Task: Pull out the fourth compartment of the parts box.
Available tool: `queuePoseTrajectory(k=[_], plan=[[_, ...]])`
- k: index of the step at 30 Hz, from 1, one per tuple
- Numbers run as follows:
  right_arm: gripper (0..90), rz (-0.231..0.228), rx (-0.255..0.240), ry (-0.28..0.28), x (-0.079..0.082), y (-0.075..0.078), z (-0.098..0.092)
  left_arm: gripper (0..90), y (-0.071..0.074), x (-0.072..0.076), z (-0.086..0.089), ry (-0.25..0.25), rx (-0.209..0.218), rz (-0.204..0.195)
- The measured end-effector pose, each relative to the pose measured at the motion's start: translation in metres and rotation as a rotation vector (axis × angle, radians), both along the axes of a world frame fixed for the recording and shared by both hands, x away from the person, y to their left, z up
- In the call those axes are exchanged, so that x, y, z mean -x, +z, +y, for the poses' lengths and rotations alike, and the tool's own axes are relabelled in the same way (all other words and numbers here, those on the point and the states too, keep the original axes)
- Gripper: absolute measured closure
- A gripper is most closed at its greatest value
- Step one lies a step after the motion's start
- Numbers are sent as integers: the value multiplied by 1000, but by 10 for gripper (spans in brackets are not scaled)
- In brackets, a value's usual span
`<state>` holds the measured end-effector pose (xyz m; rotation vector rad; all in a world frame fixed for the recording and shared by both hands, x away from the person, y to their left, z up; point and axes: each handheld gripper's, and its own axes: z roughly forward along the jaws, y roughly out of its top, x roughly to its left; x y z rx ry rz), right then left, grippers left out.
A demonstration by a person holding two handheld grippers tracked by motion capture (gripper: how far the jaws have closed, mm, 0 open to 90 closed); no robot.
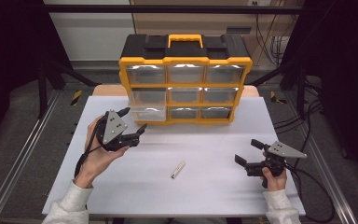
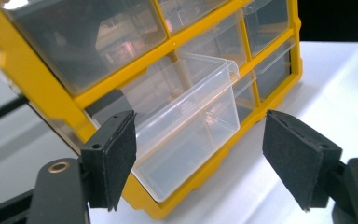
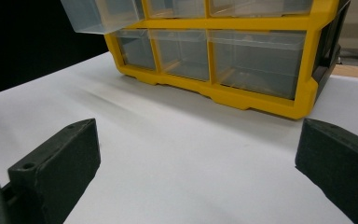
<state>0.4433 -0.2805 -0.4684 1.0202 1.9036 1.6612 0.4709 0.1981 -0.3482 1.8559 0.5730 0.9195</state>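
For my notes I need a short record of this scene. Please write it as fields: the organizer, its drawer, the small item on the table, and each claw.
organizer: yellow and black drawer cabinet at the back of the white table
open drawer: clear bottom-left drawer, pulled out partway
small item: pale short stick lying mid-table, untouched
left claw: open, in front of the open drawer, holding nothing
right claw: open, empty, at the table's right side

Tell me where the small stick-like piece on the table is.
In the high view, the small pale stick lies on the white table, near its middle, between the left gripper and the right gripper, in front of the yellow drawer organizer.
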Motion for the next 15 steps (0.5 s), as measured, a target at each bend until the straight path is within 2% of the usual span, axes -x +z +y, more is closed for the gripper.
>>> queuePoseTrajectory(k=[2, 6, 11, 15], plan=[[3, 0, 1, 1, 0, 0, 0, 243, -1, 1, 3, -1, 31, 12], [3, 0, 1, 1, 0, 0, 0, 219, -5, 4, 6, 13, 49, 32], [3, 0, 1, 0, 0, 0, 0, 191, -10, 6, 13, 23, 118, 68], [3, -1, 2, 2, 0, 0, 0, 176, -14, 6, 17, 30, 141, 82]])
